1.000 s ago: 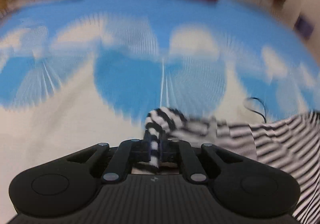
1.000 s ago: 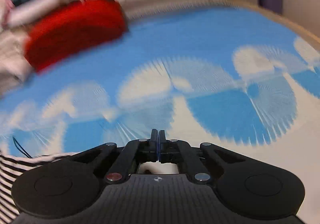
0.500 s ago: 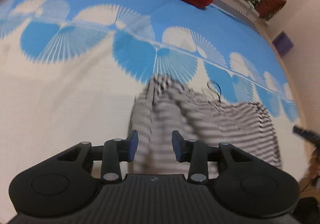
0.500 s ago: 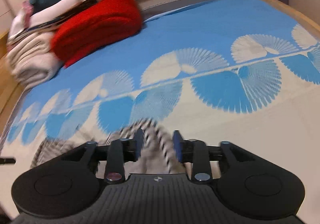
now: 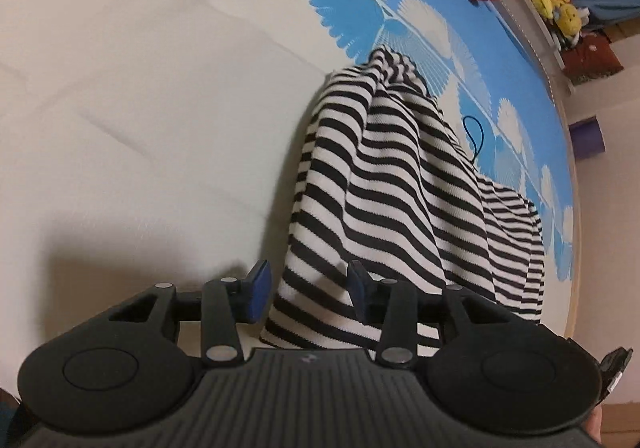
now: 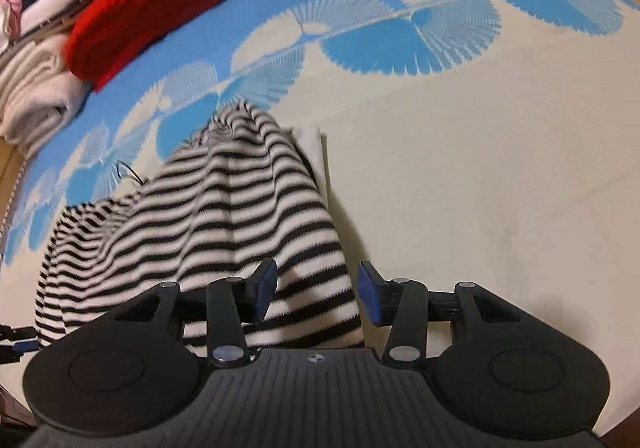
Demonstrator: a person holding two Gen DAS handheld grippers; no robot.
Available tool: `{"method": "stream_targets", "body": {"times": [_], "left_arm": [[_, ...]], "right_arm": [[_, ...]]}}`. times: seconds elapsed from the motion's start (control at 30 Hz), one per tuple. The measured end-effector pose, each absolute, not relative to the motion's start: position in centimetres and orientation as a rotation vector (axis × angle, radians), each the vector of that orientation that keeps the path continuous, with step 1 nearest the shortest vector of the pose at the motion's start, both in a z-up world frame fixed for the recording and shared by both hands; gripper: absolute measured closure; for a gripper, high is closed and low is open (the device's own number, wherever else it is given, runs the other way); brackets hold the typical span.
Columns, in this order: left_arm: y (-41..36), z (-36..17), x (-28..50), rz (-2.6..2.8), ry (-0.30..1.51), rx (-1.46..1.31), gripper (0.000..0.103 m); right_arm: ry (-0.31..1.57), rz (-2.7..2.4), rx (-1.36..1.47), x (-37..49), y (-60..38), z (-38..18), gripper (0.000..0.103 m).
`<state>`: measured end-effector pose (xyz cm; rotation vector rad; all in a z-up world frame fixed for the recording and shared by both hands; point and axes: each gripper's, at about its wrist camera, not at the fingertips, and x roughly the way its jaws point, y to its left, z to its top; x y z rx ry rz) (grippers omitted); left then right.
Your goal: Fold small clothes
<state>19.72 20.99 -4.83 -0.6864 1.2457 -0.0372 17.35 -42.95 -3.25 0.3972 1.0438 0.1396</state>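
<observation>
On the cream and blue fan-print bedspread [image 5: 140, 96], just ahead of both tongs: striped knit top [image 5: 380, 184], lying rumpled in loose folds. Left gripper [image 5: 308, 294] and right gripper [image 6: 316, 290] half open, jaws having just parted, holding nothing, the cloth's near edge beneath each. Probably soft, light, floppy, prone to slump; best pinched at a hem corner or edge. Black cord loop [image 5: 476, 136] just beside it. Red knit [image 6: 148, 4] and folded pile [image 6: 36, 88] well apart, nothing obstructing.

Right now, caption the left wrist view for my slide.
Left tool open above the striped garment, which lies rumpled on the blue-and-cream bedspread.
</observation>
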Motion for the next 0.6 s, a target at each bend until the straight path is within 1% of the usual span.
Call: {"method": "stream_targets", "body": {"times": [0.03, 0.07, 0.1, 0.13, 0.17, 0.2, 0.27, 0.33, 0.37, 0.4, 0.5, 0.53, 0.6], "left_arm": [[20.8, -4.9, 19.8, -0.047, 1.25, -0.675, 0.061], [20.8, -5.0, 19.7, -0.057, 1.253, -0.663, 0.068], [20.7, -5.1, 19.6, -0.074, 1.252, -0.651, 0.089], [20.6, -4.8, 19.4, -0.085, 1.241, -0.633, 0.101], [20.6, -4.5, 19.2, -0.087, 1.219, -0.618, 0.101], [20.9, -3.8, 18.8, -0.09, 1.175, -0.61, 0.101], [22.0, -1.5, 17.5, -0.09, 1.041, -0.622, 0.102], [22.5, -0.5, 16.3, -0.08, 0.977, -0.609, 0.102], [22.4, -0.7, 16.1, -0.055, 1.0, -0.573, 0.102], [22.1, -1.5, 16.1, -0.026, 1.062, -0.532, 0.102], [20.8, -5.0, 16.9, -0.001, 1.295, -0.456, 0.101], [20.2, -5.5, 17.2, -0.007, 1.334, -0.417, 0.099], [19.7, -5.4, 17.4, 0.008, 1.334, -0.381, 0.092]], "right_arm": [[1.062, 0.144, 0.387, 17.4, -42.7, -3.6, 0.056], [1.077, 0.144, 0.367, 17.5, -42.4, -3.9, 0.056], [1.09, 0.144, 0.35, 17.6, -42.3, -4.3, 0.057], [1.097, 0.149, 0.348, 17.6, -42.2, -4.4, 0.068], [1.093, 0.162, 0.363, 17.5, -42.4, -4.2, 0.088], [1.074, 0.178, 0.388, 17.4, -42.8, -3.9, 0.093], [0.991, 0.195, 0.448, 16.7, -43.9, -2.2, 0.095], [0.913, 0.205, 0.536, 15.9, -45.4, -0.9, 0.096], [0.9, 0.189, 0.56, 15.5, -46.1, -0.7, 0.096], [0.913, 0.169, 0.568, 15.4, -46.5, -0.9, 0.096], [1.074, 0.113, 0.494, 15.9, -46.1, -3.4, 0.096], [1.109, 0.105, 0.448, 16.1, -45.6, -3.9, 0.096], [1.134, 0.111, 0.366, 16.2, -44.5, -4.3, 0.094]]}}
